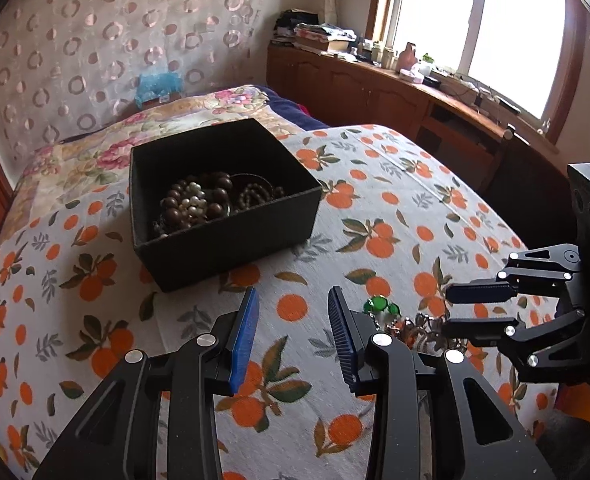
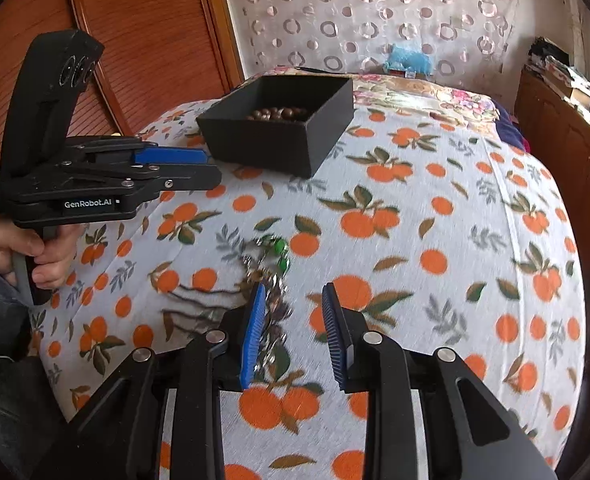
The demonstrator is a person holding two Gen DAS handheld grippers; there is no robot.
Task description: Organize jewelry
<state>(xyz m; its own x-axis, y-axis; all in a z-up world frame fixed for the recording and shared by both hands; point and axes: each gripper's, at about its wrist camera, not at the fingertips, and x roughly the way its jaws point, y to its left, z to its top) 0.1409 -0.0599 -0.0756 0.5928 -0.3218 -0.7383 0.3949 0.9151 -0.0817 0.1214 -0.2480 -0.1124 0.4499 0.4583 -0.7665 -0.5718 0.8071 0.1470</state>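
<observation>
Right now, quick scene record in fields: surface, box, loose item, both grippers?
surface: cloth with orange-fruit print
box: black box, open top, sits on the cloth
box contents: brown and pearl bead strands
loose item: silvery chain piece with green stones, on the cloth, outside the box
left hand-held gripper: open, nothing between the fingers
right hand-held gripper: open, the chain piece lies just ahead of its left finger, not gripped

Left tool (image 1: 293, 334) parted and empty, right tool (image 2: 293, 330) apparently likewise, both angled downward
</observation>
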